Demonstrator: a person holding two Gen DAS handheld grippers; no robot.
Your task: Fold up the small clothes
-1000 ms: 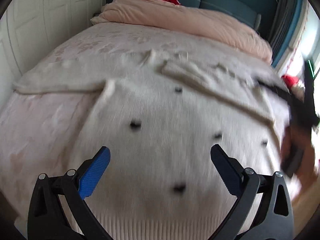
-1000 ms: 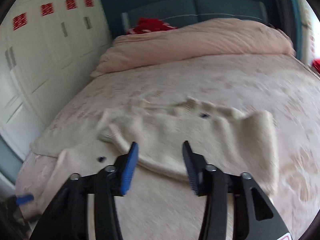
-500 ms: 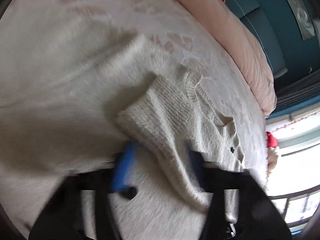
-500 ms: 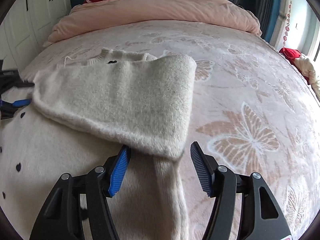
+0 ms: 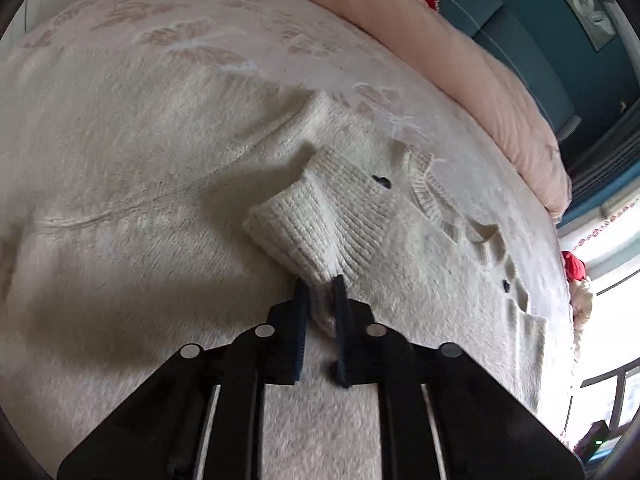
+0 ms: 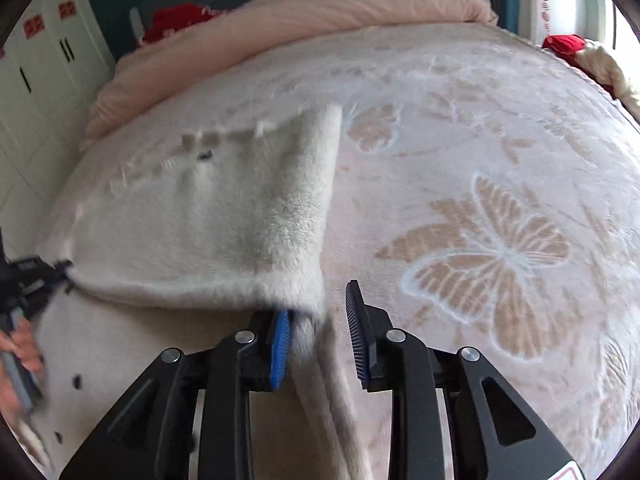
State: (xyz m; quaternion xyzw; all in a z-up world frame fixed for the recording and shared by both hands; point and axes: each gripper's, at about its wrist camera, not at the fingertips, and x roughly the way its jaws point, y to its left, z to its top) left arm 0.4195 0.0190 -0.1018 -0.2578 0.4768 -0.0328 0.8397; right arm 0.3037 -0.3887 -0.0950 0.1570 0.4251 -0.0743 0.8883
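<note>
Sweater [image 5: 344,216] on butterfly-patterned bed [image 6: 500,240]

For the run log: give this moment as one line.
stage: sweater fold | left gripper: shut on sweater | right gripper: closing, not yet clamped on sweater edge | surface: bed

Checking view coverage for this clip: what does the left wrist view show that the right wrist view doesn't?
Left wrist only: the sweater's ribbed cuff, pinched by the left tongs, which have just been closing on it.
Right wrist only: the right tongs, closing but with a gap, around the folded edge; a butterfly print; a hand.
Both: the cream sweater on the bed blanket, and the pink duvet.
</note>
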